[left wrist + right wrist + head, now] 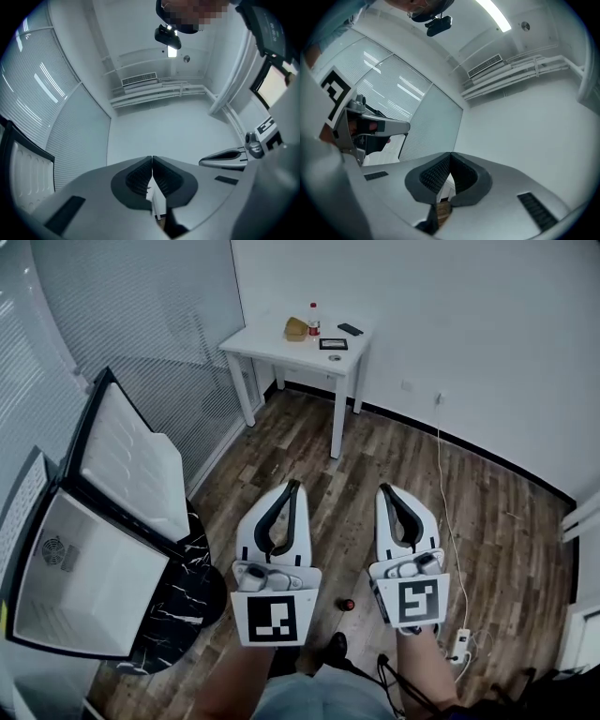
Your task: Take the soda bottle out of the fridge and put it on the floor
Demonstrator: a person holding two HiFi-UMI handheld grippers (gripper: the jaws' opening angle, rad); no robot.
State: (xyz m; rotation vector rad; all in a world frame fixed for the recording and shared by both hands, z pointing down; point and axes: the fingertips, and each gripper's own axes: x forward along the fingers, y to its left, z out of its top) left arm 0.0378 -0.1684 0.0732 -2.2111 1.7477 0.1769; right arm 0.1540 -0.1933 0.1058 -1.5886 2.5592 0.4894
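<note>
Grippers first: left gripper (pixel 293 486) and right gripper (pixel 385 489) are both held up in front of me, jaws pressed together with nothing between them. Both gripper views just show bare wall past the tips.

Straight below, on the wood floor (pixel 487 521) between the two, there's a small dark thing with a reddish cap. I'm pretty sure that's the soda bottle (pixel 348 604) seen from above, standing upright, but it's tiny in view. So it looks like it's already out of the fridge.

Handling guess: smooth round plastic, possibly wet from the cold, so slippery. It's top-heavy if full and the walls give under a squeeze. I'd pinch mid-body, not the cap.

The fridge (pixel 94 587) sits open on the left and looks empty. A white table (pixel 281 343) stands way back with another bottle (pixel 313 320) on it.
</note>
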